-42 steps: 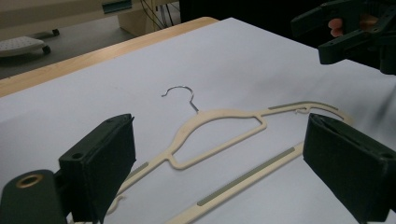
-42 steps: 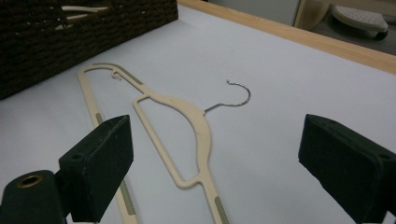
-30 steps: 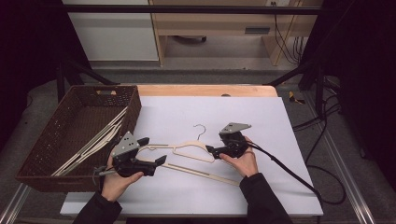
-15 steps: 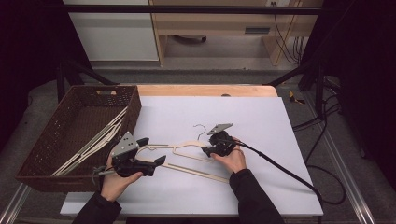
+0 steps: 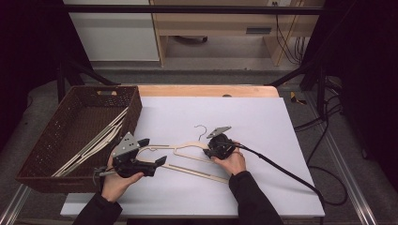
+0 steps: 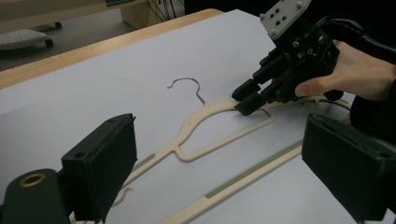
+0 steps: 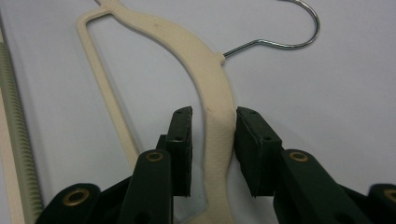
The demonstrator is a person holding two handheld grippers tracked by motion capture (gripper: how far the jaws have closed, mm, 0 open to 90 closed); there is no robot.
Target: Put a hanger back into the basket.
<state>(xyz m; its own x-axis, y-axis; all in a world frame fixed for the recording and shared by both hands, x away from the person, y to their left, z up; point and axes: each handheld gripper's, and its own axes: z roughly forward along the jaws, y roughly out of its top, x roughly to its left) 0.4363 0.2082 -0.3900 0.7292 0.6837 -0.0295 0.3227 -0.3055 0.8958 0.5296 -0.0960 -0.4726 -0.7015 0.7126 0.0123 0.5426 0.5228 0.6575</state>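
slippage is the risk; the right gripper (image 7: 212, 154) has been closing round the hanger (image 7: 215, 98) just below its hook (image 7: 280, 32), one pad touching, one still apart; lifted early, the hanger could twist; left gripper (image 6: 233, 172) stands apart near the hanger's other end.

Black grippers (image 5: 162, 161), grey plates, dark sleeves (image 5: 251, 197).

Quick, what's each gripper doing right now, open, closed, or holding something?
Left gripper: open, jaws wide apart, holding nothing.
Right gripper: jaws have just been closing around the hanger; one pad touches its arm, a small gap remains at the other, so not yet gripped.
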